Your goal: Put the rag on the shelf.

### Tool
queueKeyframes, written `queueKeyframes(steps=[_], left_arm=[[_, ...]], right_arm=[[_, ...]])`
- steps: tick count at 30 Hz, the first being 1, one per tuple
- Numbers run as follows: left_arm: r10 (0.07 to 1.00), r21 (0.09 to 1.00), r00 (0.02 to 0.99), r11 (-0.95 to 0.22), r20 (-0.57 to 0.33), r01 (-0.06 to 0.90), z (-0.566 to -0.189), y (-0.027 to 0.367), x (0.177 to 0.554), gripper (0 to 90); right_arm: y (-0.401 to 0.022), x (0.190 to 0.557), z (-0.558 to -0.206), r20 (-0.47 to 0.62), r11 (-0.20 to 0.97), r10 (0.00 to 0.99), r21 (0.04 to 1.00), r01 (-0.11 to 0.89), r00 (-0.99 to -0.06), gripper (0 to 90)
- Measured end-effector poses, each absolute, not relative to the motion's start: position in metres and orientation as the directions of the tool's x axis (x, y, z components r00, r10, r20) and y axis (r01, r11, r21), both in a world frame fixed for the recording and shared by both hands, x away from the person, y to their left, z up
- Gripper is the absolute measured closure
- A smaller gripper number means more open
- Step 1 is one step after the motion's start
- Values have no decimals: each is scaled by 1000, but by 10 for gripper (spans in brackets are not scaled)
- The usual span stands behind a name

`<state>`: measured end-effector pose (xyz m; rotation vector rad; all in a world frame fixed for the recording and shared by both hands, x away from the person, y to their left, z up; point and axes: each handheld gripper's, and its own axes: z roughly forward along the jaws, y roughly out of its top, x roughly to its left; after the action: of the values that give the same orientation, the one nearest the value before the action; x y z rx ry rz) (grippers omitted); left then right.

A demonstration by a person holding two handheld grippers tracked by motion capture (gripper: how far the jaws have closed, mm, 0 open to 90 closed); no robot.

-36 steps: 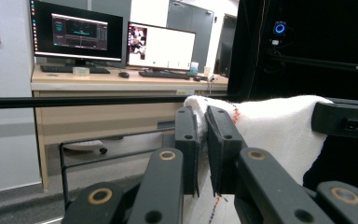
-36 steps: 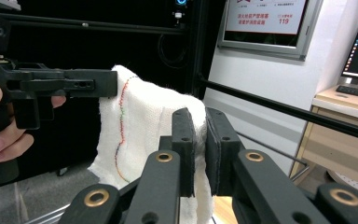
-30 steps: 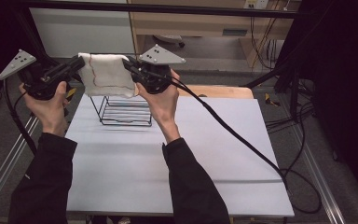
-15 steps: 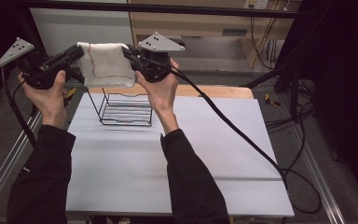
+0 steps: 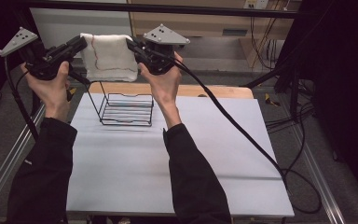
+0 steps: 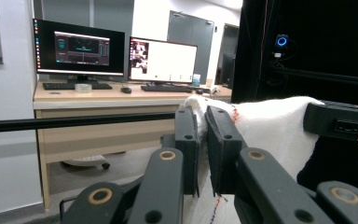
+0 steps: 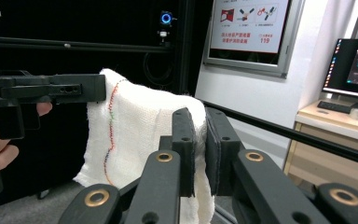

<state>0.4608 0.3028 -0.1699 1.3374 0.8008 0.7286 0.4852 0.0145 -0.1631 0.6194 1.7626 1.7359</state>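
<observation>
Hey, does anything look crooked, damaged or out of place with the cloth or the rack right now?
Nothing stands out. The white cloth hangs fairly level between the left gripper and right gripper, each shut on an upper corner. The wire rack stands upright on the table below the cloth.

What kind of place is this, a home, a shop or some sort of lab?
Most likely a lab or office workroom set up for recording. Two monitors stand on a desk, a black frame rail crosses above the white table, and cables trail over the floor.
</observation>
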Motion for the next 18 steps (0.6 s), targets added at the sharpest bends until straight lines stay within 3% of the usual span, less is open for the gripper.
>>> queueKeyframes(steps=[18], left_arm=[[842,993,531,116,-92,-13,-157,310,478,831]], right_arm=[[27,504,-151,-91,41,708,995,-88,-700,835]])
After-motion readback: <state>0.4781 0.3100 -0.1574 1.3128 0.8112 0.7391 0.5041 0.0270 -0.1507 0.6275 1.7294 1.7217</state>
